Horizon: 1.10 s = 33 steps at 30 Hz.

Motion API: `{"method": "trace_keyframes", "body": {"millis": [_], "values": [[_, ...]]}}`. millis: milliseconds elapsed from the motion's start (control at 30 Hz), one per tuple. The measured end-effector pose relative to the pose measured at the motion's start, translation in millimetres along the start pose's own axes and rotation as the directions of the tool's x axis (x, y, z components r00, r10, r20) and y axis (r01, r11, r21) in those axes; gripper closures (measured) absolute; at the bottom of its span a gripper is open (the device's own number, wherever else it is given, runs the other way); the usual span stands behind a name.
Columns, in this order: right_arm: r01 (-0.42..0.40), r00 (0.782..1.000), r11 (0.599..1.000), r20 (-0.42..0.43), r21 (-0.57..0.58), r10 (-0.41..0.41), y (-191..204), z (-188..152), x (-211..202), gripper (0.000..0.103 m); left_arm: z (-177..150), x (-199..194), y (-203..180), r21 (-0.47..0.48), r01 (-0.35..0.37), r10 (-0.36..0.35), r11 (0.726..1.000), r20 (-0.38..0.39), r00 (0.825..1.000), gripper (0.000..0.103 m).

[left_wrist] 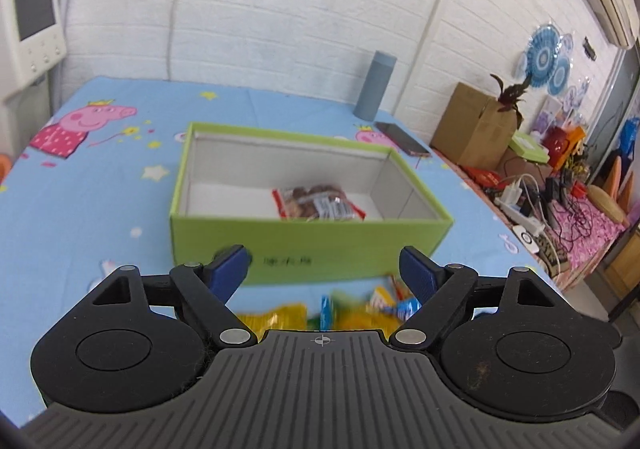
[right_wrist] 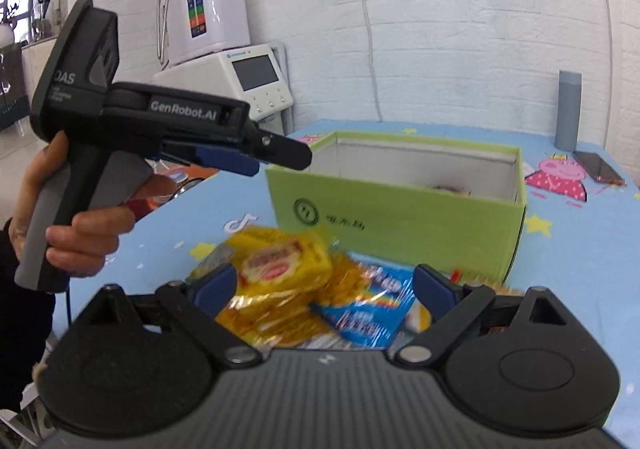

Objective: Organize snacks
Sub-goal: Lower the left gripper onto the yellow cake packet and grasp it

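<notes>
left gripper (left_wrist: 322, 269) is hanging above the table in front of the green box (left_wrist: 304, 245), jaws spread wide, nothing between them. from the right wrist view the same left gripper (right_wrist: 276, 155) is showing side-on, held in the person's left hand (right_wrist: 76, 225), up off the cloth and level with the box's near corner.

right gripper (right_wrist: 324, 289) is also sitting wide apart, empty, hovering over the snack pile (right_wrist: 320, 297) just in front of the box (right_wrist: 400, 221). pile is lying on the blue cartoon tablecloth (left_wrist: 80, 185): yellow packet (right_wrist: 280, 265) on top, blue-and-white packet (right_wrist: 368, 313) beside it to the right, more gold wrappers underneath. details are blurring, can't read labels.

one clear packet of brown snacks (left_wrist: 318, 203) is lying inside the box, on the floor toward the right side.

grey cylinder (left_wrist: 374, 87) is standing upright behind the box at the far edge, phone (left_wrist: 402, 139) lying flat just beside it.
</notes>
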State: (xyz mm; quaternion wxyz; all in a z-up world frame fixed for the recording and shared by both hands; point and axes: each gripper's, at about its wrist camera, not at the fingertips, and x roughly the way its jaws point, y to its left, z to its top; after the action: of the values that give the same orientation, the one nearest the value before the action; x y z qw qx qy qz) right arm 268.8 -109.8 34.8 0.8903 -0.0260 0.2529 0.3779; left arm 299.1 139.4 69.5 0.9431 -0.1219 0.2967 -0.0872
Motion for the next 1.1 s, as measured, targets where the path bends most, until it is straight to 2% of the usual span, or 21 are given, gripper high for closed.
{"method": "trace_keyframes", "body": {"millis": [100, 200, 400, 433, 567, 667, 700, 833, 933, 1100], "values": [[0.0, 1.0, 1.0, -0.013, 0.014, 0.001, 17, -17, -7, 0.009, -18, -4, -5, 0.007, 0.016, -0.016, 1.0, -0.019, 1.0, 0.03], [-0.019, 1.0, 1.0, -0.016, 0.003, 0.019, 29, -14, -1, 0.009, -23, 4, -9, -0.008, 0.039, -0.039, 0.999, -0.064, 0.997, 0.033], [-0.054, 0.998, 0.998, -0.024, -0.036, 0.054, 50, -5, 20, 0.009, -24, 6, -7, 0.012, 0.055, -0.053, 0.998, -0.104, 0.993, 0.049], [-0.05, 0.998, 0.998, -0.036, -0.041, 0.048, 51, -6, 24, 0.009, -26, 6, -6, 0.017, 0.061, -0.059, 0.998, -0.11, 0.992, 0.053], [0.013, 0.998, 0.993, -0.053, -0.115, -0.019, 49, -2, 31, 0.009, -35, -5, 4, -0.002, 0.042, -0.042, 0.999, -0.107, 0.993, 0.053], [-0.012, 0.998, 0.983, -0.067, -0.181, 0.0, 41, 12, 30, 0.009, -45, -25, 23, -0.088, 0.042, -0.048, 0.995, -0.069, 0.996, 0.051], [-0.019, 0.997, 0.978, -0.077, -0.209, 0.003, 40, 16, 33, 0.001, -48, -31, 31, -0.137, 0.054, -0.063, 0.989, -0.059, 0.996, 0.05], [-0.045, 0.995, 0.96, -0.103, -0.278, 0.017, 38, 27, 56, 0.002, -57, -35, 45, -0.278, 0.094, -0.117, 0.956, -0.064, 0.991, 0.05], [-0.107, 0.987, 0.961, -0.143, -0.255, 0.072, 34, 29, 74, 0.002, -59, -26, 45, -0.33, 0.127, -0.161, 0.936, -0.079, 0.984, 0.05], [-0.118, 0.984, 0.969, -0.154, -0.218, 0.086, 32, 25, 80, 0.001, -58, 0, 38, -0.346, 0.13, -0.185, 0.929, -0.131, 0.974, 0.057]]}}
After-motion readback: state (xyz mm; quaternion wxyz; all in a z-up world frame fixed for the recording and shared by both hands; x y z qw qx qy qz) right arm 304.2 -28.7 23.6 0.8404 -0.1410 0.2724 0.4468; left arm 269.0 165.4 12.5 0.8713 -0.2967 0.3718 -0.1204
